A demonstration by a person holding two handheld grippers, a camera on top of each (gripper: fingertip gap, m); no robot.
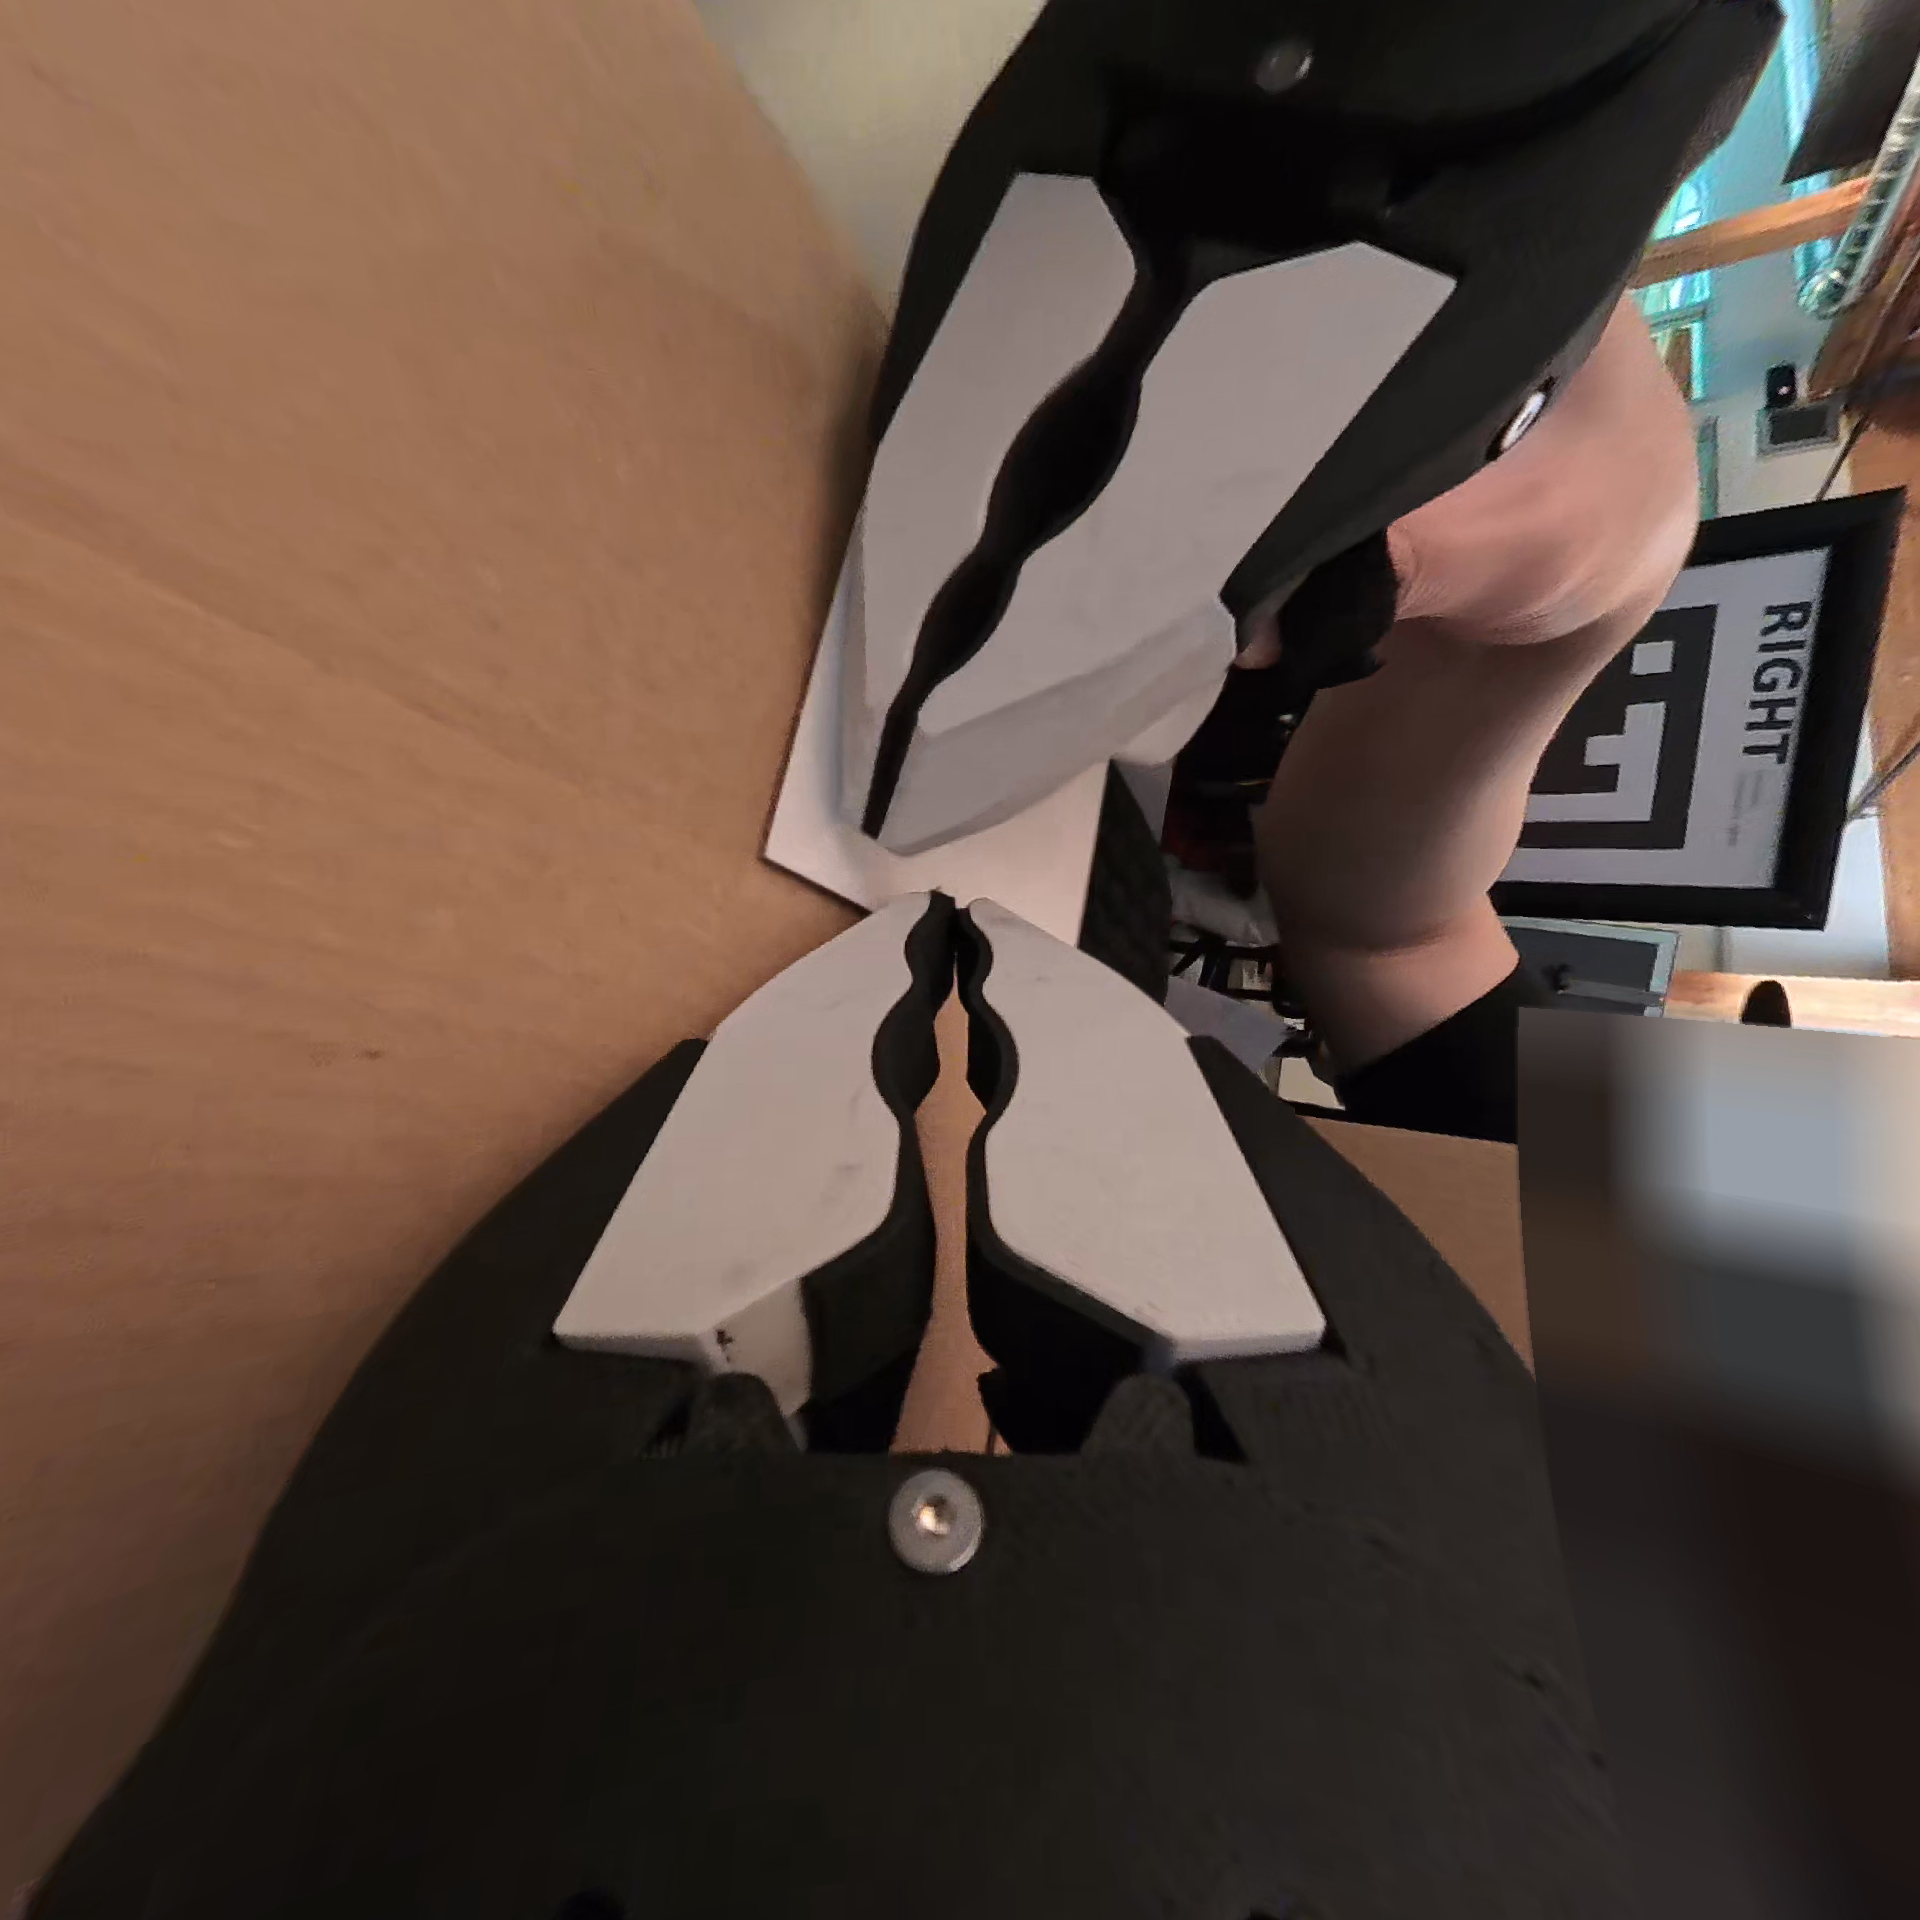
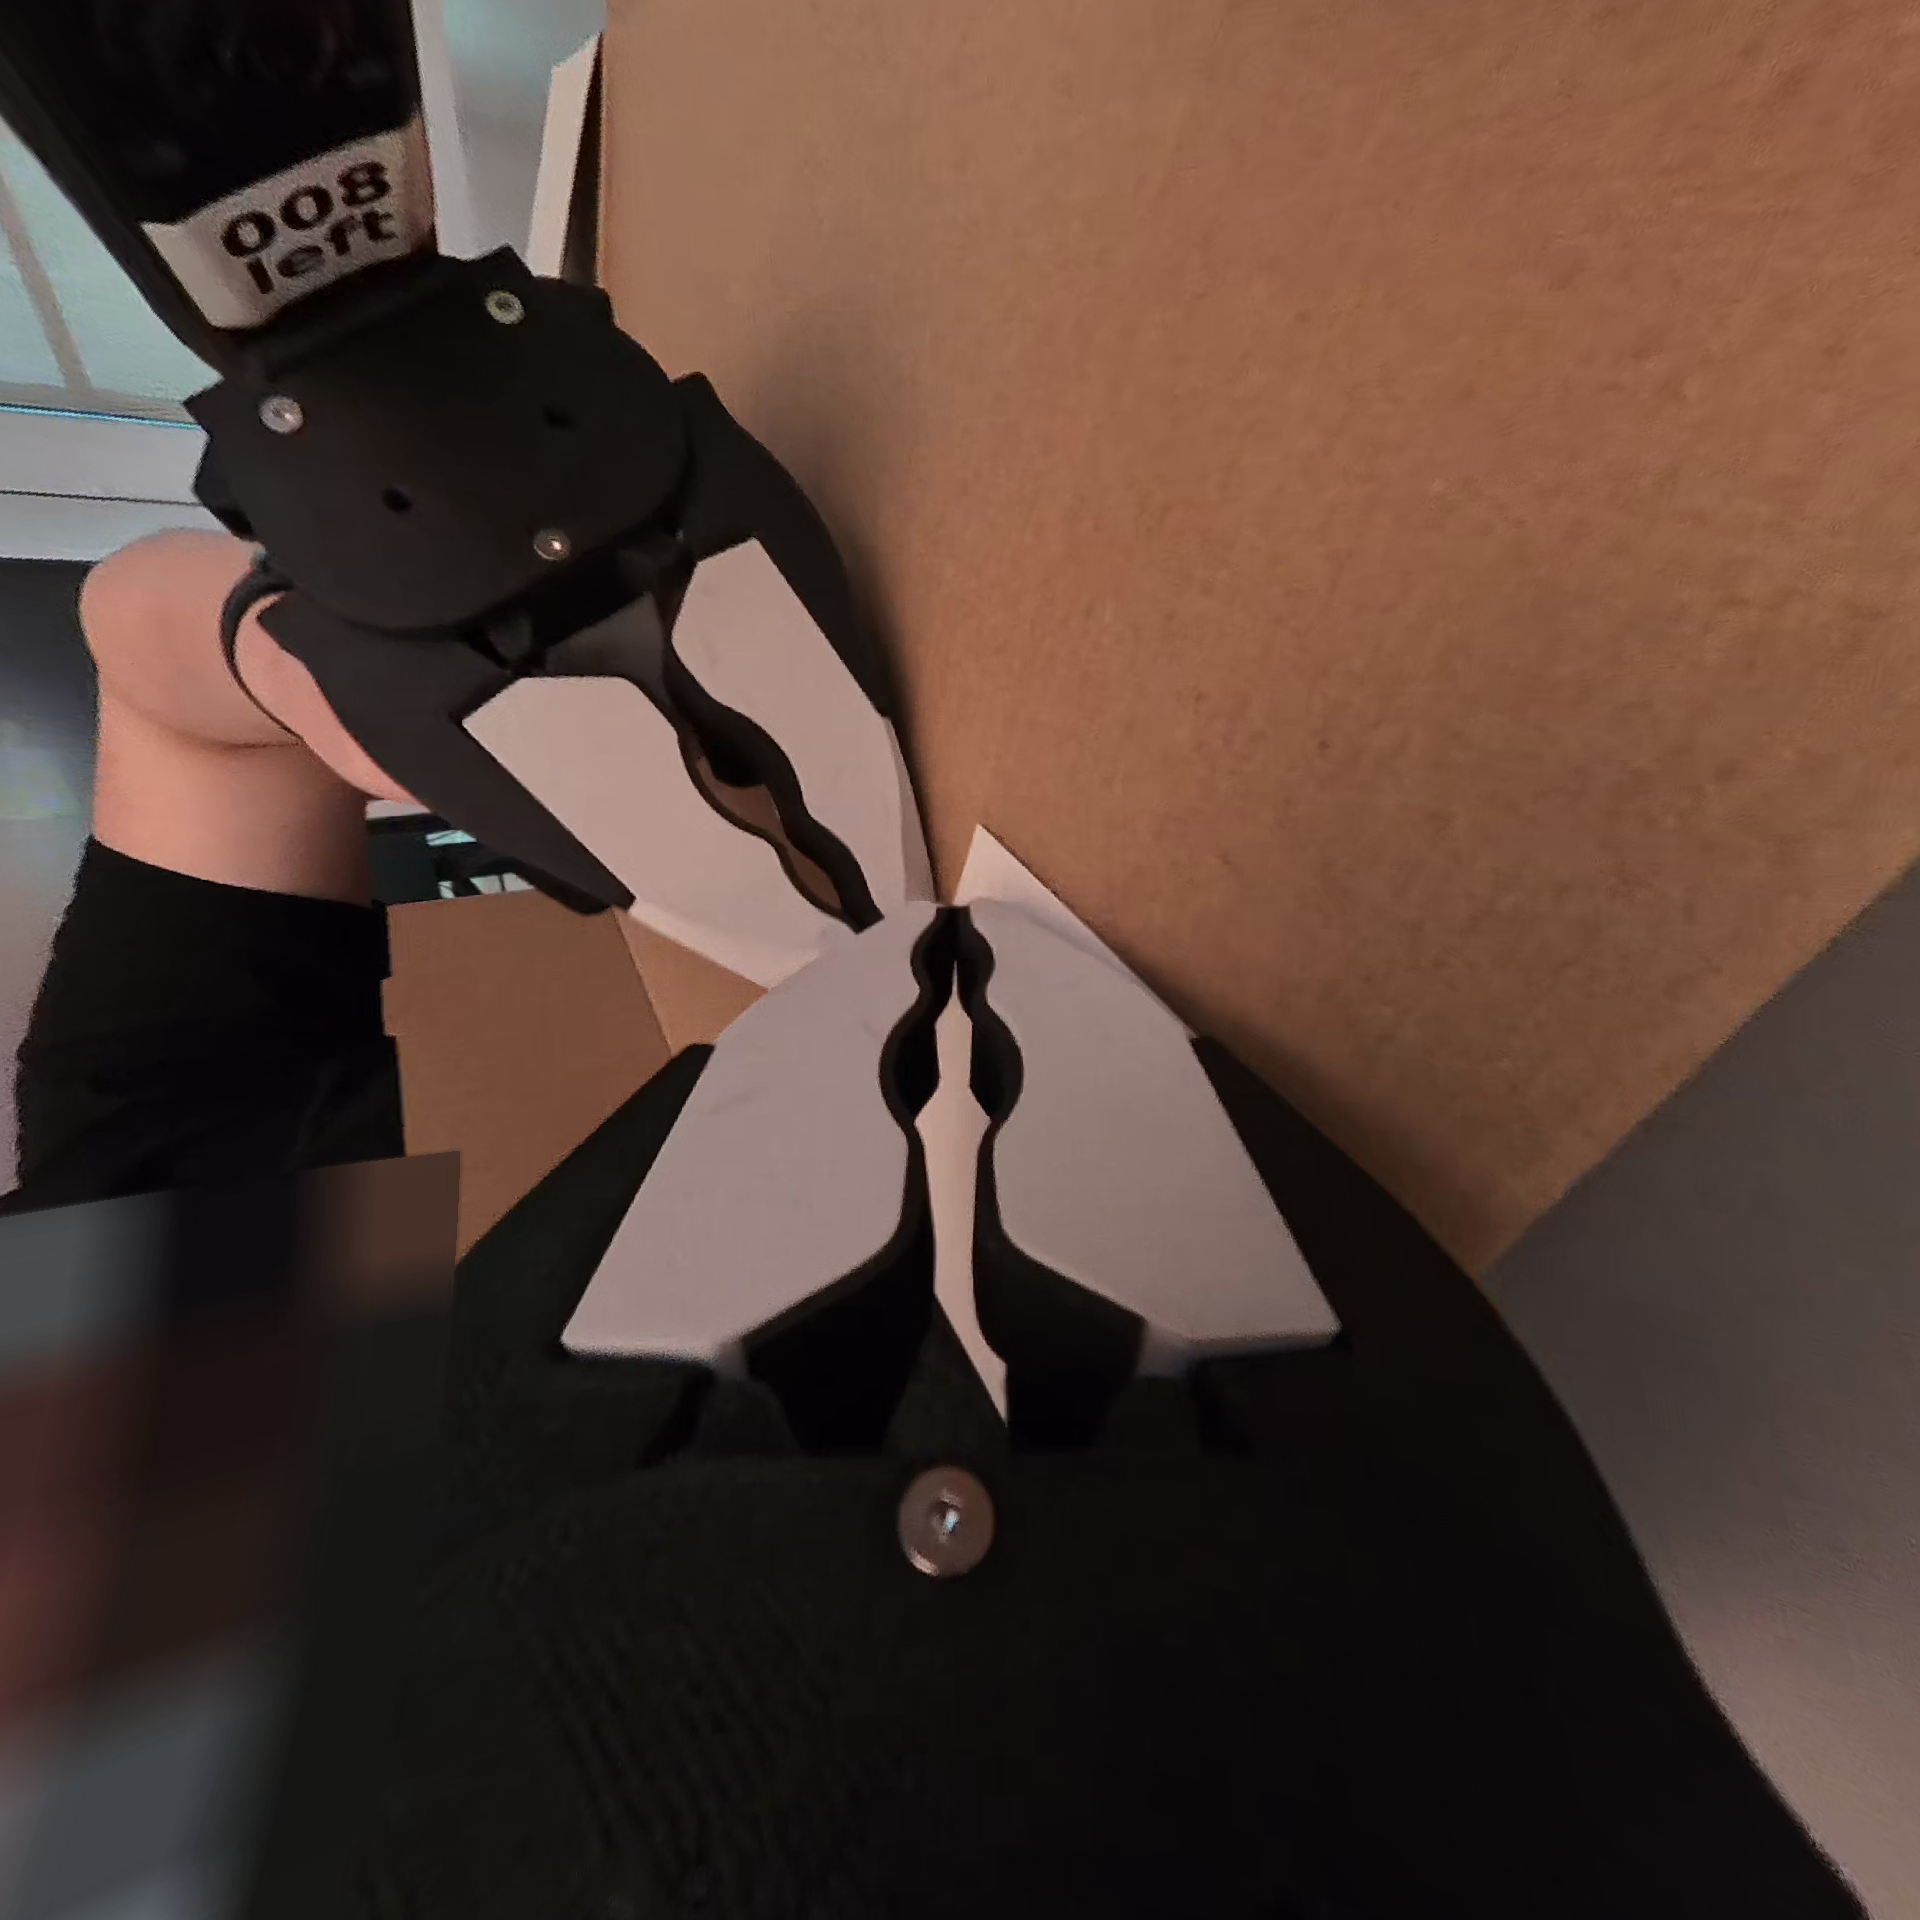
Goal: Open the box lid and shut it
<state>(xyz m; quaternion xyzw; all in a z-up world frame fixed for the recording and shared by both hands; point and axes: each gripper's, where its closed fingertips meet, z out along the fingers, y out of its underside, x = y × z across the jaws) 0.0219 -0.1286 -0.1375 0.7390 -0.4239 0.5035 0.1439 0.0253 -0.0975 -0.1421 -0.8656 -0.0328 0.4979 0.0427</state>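
The cardboard box lid fills the left half of the left wrist view as a broad tan flap, raised and seen close up; in the right wrist view the same brown board fills the upper right. A white flap runs along the lid's edge, ending in a corner just ahead of the near fingertips. Part of the box body shows as a brown panel behind the left gripper; what the box holds cannot be seen.

The left gripper points up toward the lid's edge with its white fingers pressed nearly together, the tips pinching the lid's edge at the white corner. The right gripper is likewise closed at the tips on the white flap, a strip of white showing between its scalloped inner faces. Seen from the left wrist view, the right gripper comes down from above, its tips almost meeting the left one's. The two claws grip the same edge, just beside each other.

A bare hand holds the right gripper's handle, with a black sleeve at the wrist below. Another hand holds the left gripper. A black-framed marker board stands behind at the right.
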